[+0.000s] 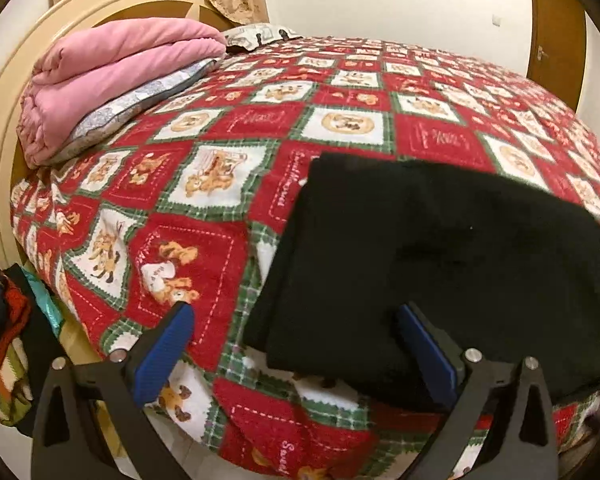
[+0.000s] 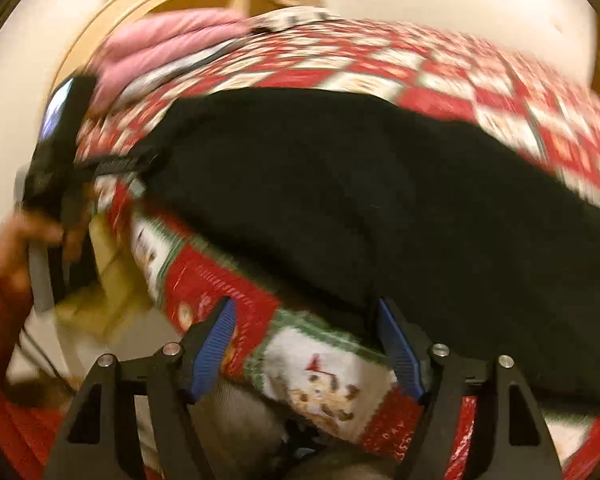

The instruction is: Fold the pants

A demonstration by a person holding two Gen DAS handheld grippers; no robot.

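Folded black pants (image 1: 440,264) on patchwork bedspread (image 1: 228,148) (pink quilt (image 1: 112,76) at headboard).

- The right wrist view is smeared all over by motion blur; the bedspread (image 2: 228,292) squares cannot be read there.
- The black pants (image 1: 440,260) run off the right edge of the left wrist view, so their far end is cut off; folds in the dark cloth cannot be made out.
- The hand (image 2: 16,252) at the left edge of the right wrist view is blurred, its sleeve cut off.
- The colourful heap (image 1: 4,340) beside the bed is cropped, too unclear to name.
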